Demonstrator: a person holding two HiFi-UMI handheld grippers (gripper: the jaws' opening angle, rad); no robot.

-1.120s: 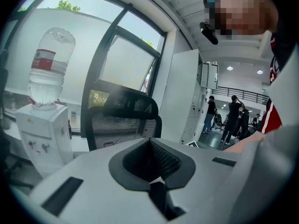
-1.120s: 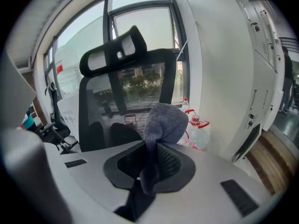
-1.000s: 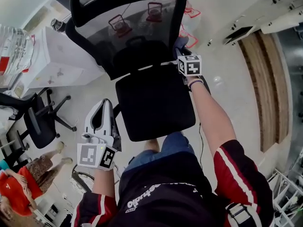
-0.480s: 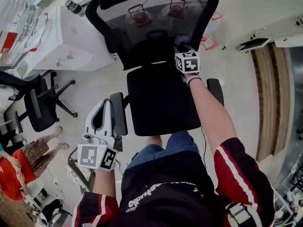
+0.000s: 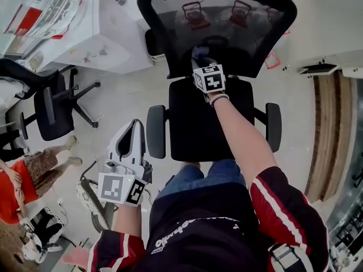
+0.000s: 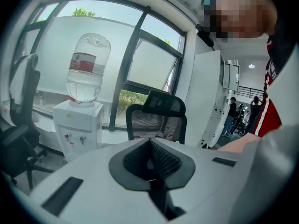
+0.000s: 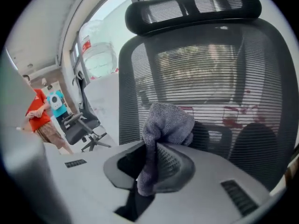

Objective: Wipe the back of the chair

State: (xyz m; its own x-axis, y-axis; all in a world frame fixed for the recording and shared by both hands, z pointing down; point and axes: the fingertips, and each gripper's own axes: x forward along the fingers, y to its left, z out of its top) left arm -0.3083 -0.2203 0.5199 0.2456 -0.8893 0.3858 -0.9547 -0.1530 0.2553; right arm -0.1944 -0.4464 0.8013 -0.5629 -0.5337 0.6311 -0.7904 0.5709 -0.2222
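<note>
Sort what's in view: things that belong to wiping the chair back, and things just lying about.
For the job:
mesh chair back
grey cloth
right gripper, shut on the cloth

Lying about:
left gripper, shut and empty
water dispenser
spare black chair

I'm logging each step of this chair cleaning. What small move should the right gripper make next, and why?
Probably ease the right gripper forward until the grey cloth presses the mesh backrest: its jaws are shut on the cloth, which seems to sit just short of the mesh.
</note>
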